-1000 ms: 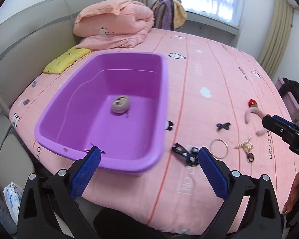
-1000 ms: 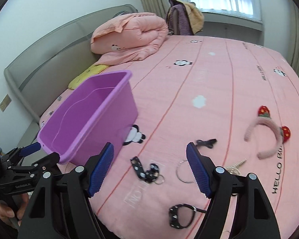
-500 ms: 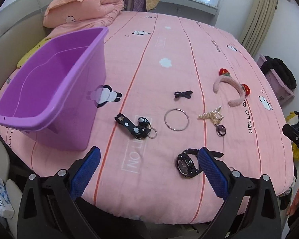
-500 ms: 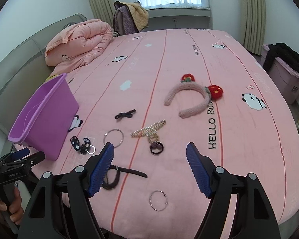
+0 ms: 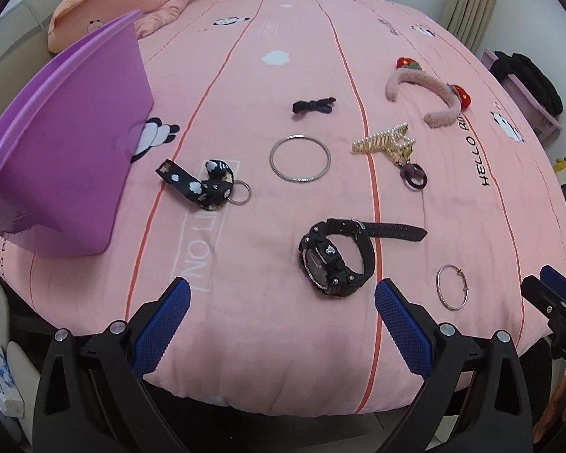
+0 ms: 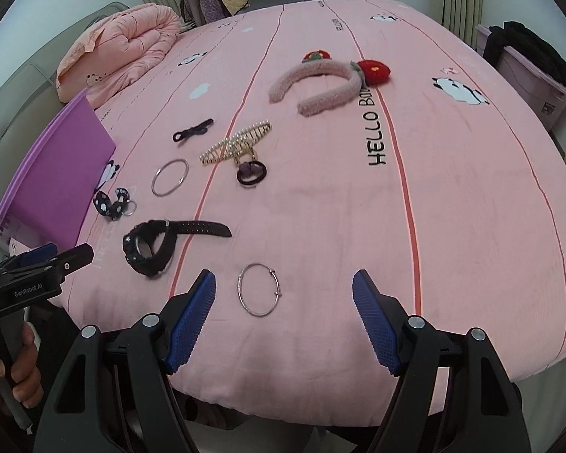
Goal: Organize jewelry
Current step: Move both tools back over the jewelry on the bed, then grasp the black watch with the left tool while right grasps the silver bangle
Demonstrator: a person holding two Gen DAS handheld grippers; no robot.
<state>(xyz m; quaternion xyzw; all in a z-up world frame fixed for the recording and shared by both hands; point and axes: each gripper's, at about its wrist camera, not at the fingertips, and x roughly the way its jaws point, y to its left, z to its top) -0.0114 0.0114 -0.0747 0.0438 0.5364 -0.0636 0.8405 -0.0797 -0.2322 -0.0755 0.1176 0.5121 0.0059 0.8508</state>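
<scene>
Both the left gripper (image 5: 282, 304) and right gripper (image 6: 284, 296) hang empty, jaws apart, over the pink bedsheet (image 5: 245, 75), the black digital wristwatch (image 5: 337, 260) and thin silver bangle (image 6: 259, 289) nearest, the purple plastic tub (image 5: 56, 158) leftward.

Black watch (image 5: 336, 256) on side, strap out flat. Silver bangle (image 5: 300, 158) flat; thinner bangle (image 5: 452, 287) near bed edge. Pearl claw clip (image 5: 385, 145) touching dark hair tie (image 5: 415, 177). Fuzzy pink headband (image 5: 426, 92) farthest. Purple tub (image 5: 56, 143) at left.
</scene>
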